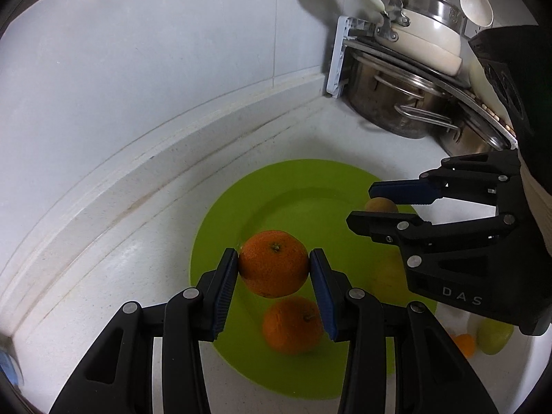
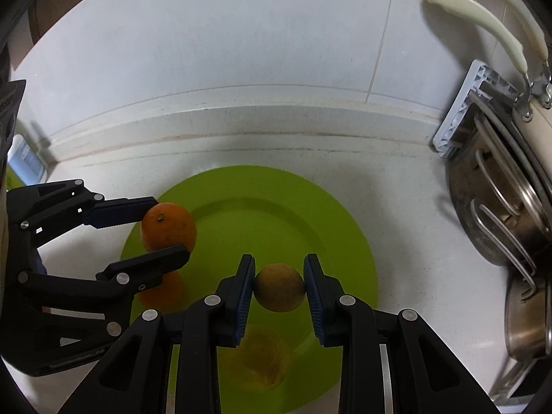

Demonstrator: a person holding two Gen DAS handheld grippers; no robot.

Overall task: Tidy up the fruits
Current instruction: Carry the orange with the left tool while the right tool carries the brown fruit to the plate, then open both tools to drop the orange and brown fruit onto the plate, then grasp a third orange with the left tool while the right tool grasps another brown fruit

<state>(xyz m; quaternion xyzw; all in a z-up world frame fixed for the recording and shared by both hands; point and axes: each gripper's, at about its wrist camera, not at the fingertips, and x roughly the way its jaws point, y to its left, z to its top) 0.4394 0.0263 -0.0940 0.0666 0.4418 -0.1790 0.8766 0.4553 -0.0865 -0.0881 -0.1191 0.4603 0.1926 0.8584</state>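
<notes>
My left gripper (image 1: 274, 264) is shut on an orange (image 1: 273, 263) and holds it above the left part of a green plate (image 1: 241, 193). A second orange (image 1: 292, 324) lies on the plate under it. My right gripper (image 2: 279, 283) is shut on a small brownish-yellow fruit (image 2: 280, 287) above the plate (image 2: 338, 227); a yellowish fruit (image 2: 264, 357) lies below it. The left gripper (image 2: 162, 229) with its orange (image 2: 169, 226) shows at the left of the right wrist view. The right gripper (image 1: 362, 203) shows at the right of the left wrist view.
Stacked steel pots (image 1: 396, 103) and a cream pan (image 1: 417, 34) with long handles stand at the back right by the wall. A green fruit (image 1: 493, 336) and a small orange one (image 1: 464, 343) lie right of the plate. A raised counter ledge (image 1: 138, 179) runs behind.
</notes>
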